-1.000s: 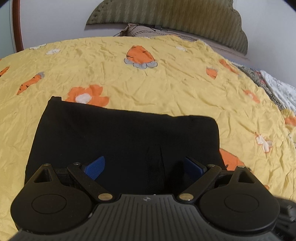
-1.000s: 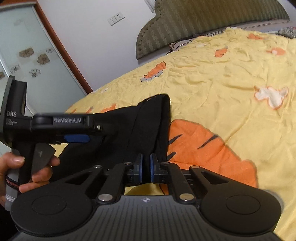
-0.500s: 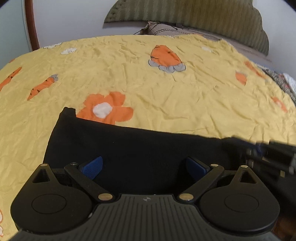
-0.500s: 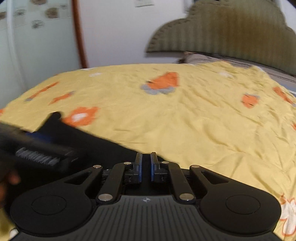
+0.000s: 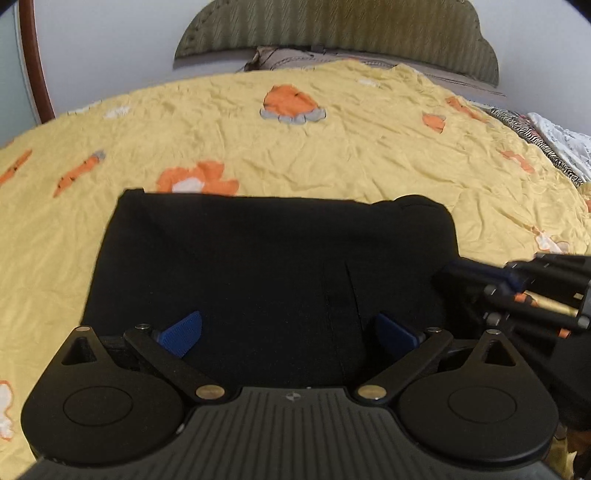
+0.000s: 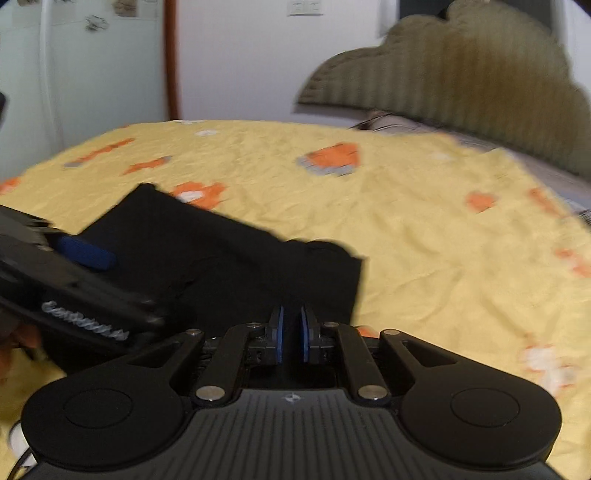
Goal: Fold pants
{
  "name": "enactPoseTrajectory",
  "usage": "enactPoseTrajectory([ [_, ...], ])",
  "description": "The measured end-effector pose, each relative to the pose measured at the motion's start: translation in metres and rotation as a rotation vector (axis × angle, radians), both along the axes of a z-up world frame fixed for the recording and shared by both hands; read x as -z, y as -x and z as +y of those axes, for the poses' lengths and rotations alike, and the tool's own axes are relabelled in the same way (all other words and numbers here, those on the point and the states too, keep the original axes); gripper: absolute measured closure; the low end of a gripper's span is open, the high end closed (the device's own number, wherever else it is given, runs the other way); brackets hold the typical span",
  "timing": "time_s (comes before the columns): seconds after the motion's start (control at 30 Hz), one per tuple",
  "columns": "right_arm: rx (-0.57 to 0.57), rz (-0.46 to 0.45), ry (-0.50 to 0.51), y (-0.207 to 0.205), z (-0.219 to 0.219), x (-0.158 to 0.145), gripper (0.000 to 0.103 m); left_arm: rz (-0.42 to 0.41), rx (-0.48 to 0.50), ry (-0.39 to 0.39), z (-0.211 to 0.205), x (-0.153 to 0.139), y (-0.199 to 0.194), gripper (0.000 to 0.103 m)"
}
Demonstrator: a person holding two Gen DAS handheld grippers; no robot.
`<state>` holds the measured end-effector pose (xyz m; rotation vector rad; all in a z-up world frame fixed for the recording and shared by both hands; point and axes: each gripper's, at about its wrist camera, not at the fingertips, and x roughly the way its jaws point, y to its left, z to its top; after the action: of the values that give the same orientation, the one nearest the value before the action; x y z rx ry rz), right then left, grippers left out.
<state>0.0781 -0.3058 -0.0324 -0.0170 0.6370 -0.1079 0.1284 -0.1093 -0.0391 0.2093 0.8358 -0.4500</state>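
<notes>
Left hand-held gripper (image 5: pixel 291 334): jaws just opening, wide apart, nothing pinched, above black folded pants (image 5: pixel 273 266) at frame centre on yellow bed cover (image 5: pixel 332 147). Right hand-held gripper (image 6: pixel 291 334): blue pads together, nothing between. Headboard (image 6: pixel 461 81) upper right. Only right view shows glass door (image 6: pixel 74 74), upper left.

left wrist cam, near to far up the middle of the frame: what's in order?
Left gripper, jaws wide open → folded black pants → yellow bedspread with an orange print → pillow → green headboard.
</notes>
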Motion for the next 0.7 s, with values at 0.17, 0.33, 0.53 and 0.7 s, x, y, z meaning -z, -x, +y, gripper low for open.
enactPoseTrajectory([
  [0.17,-0.056,-0.006,-0.064,0.012,0.011,0.000,0.093,-0.019,-0.032,0.039,0.020,-0.008,0.008,0.000],
  [0.33,-0.003,-0.029,-0.075,0.017,0.011,-0.005,0.091,0.045,-0.056,0.064,0.053,-0.011,0.011,0.002],
  [0.53,-0.106,-0.112,-0.103,-0.007,0.042,-0.029,0.091,-0.007,-0.153,0.020,0.096,-0.016,0.008,0.002],
  [0.7,-0.178,-0.114,-0.087,-0.052,0.075,-0.039,0.091,0.042,-0.202,0.023,0.122,-0.006,-0.003,0.002],
])
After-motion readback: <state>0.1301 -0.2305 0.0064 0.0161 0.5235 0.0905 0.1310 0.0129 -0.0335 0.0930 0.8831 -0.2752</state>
